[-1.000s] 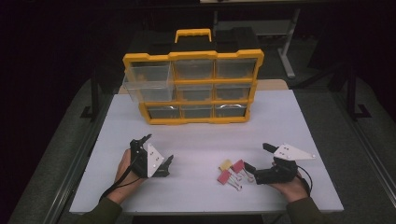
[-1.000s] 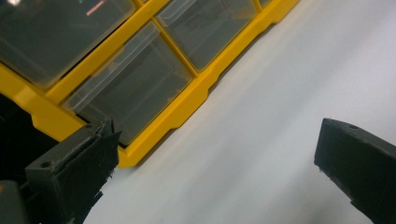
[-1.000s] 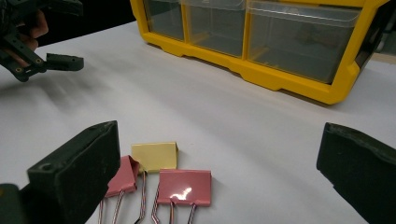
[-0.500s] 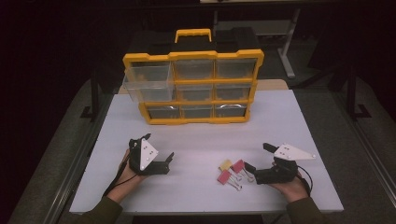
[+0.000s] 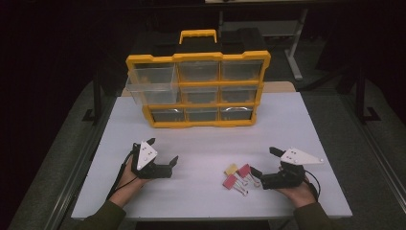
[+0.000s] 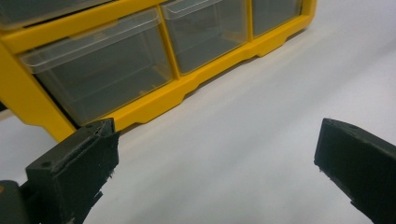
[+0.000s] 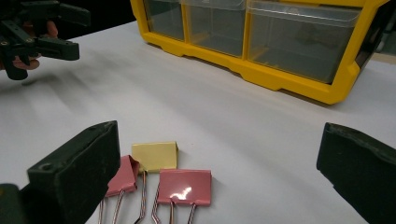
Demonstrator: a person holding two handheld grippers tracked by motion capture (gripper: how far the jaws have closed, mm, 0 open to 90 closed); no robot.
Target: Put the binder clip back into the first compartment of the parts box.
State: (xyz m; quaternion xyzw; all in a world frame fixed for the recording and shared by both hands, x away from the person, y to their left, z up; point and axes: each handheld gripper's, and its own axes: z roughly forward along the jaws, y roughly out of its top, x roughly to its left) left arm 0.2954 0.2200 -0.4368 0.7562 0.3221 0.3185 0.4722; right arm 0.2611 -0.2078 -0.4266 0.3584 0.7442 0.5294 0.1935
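I see my left hand-held gripper [image 5: 163, 154] as a black frame with two blocky black jaws and a grey three-cornered plate on top, dotted with small dark marks. A thin black cable trails from it toward the table's near edge. My right hand-held gripper [image 5: 262, 161] has the same black build, with a longer grey plate tapering to a point. Its black cable loops behind. Up close, each jaw is matte black with rough edges and a small round hole. My sleeves are dark olive green.

Dark rm, grey floor [image 5: 57, 158], white table [image 5: 201, 139]
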